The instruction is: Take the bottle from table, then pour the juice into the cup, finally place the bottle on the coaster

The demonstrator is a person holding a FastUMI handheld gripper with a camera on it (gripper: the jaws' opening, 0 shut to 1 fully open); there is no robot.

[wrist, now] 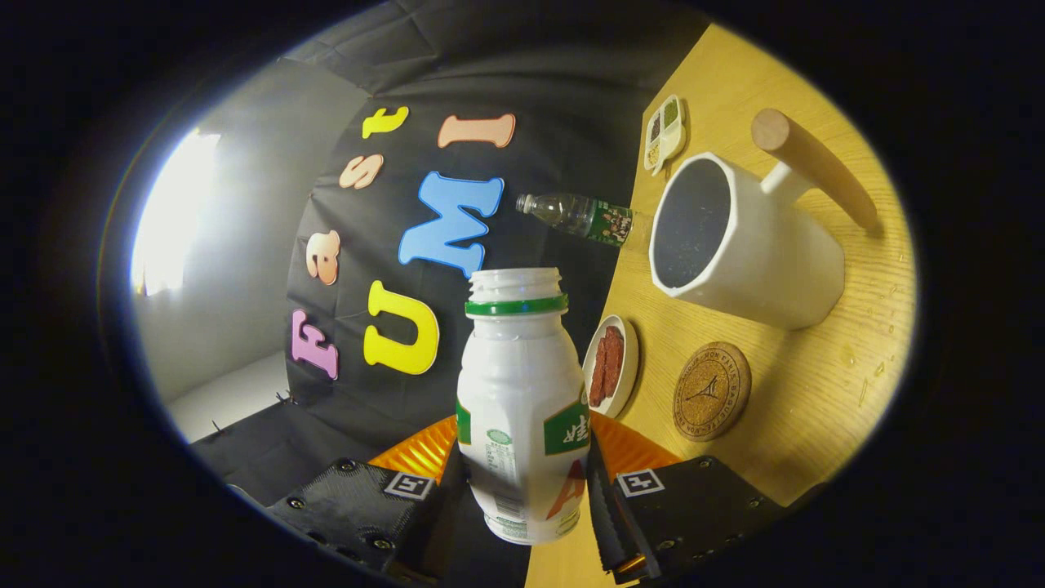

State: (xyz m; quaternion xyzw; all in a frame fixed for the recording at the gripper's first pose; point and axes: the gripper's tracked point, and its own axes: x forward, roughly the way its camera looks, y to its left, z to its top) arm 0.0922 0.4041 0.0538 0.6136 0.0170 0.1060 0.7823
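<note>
Item 1, gripper (pixel 522 490): I have it rolled well over to one side, so the table (pixel 816 425) stands nearly on edge past the fingers. Both fingers press on the bottle's flanks, clamped on it low on the body.

Item 2, bottle (pixel 518 392): white, green neck ring, cap off, mouth open. It sits between the fingers and runs forward from them, lifted off the table, its mouth against the booth wall.

Item 3, cup (pixel 747 245): white, wooden handle, dark inside. It stands on the table beyond the bottle and apart from it; its mouth faces the bottle's side.

Item 4, coaster (pixel 711 392): round cork, bare, on the table just beside the cup.

Item 5, dish (pixel 612 363): small, holding red strips, near the coaster.

Item 6, clear bottle (pixel 580 216): green label, beyond the cup.

Item 7, tray (pixel 665 131): small, divided, farthest off
</note>
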